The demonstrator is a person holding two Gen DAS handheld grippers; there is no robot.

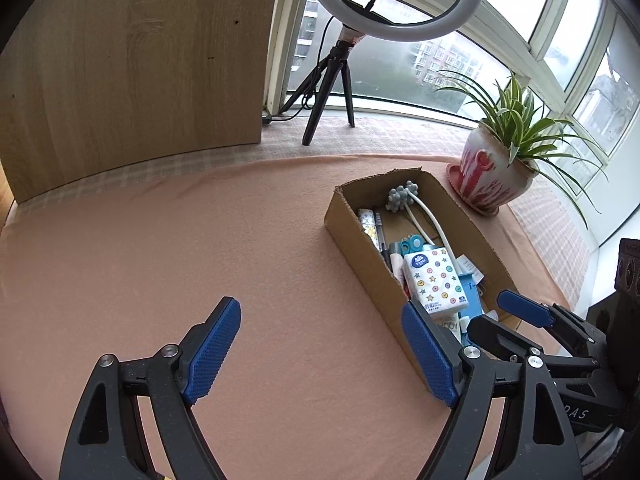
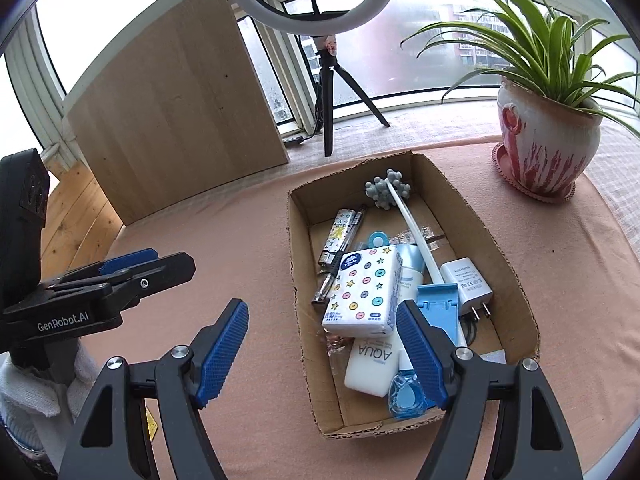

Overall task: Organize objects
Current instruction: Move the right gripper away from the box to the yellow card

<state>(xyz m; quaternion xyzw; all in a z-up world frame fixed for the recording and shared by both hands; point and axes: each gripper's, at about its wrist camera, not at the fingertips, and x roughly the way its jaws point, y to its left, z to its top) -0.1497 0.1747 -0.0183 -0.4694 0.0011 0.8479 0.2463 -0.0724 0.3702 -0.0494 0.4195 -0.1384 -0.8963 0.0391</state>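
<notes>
A cardboard box [image 2: 500, 248] stands on the pink cloth and holds several items: a dotted tissue pack [image 2: 364, 292], a white AQUA tube [image 2: 370, 364], a white charger [image 2: 468, 280], pens [image 2: 340, 236], a grey-headed massage stick [image 2: 400, 200] and a blue bottle [image 2: 406, 394]. My right gripper [image 2: 322, 350] is open and empty, over the box's near left wall. My left gripper [image 1: 320, 354] is open and empty above bare cloth, left of the box [image 1: 360, 240]. The right gripper also shows in the left wrist view [image 1: 532, 320].
A potted spider plant [image 2: 548, 136] stands right of the box on a pink saucer. A ring light on a tripod [image 2: 332, 92] stands on the sill behind. A wooden board [image 2: 172, 100] leans at the back left. Windows line the back.
</notes>
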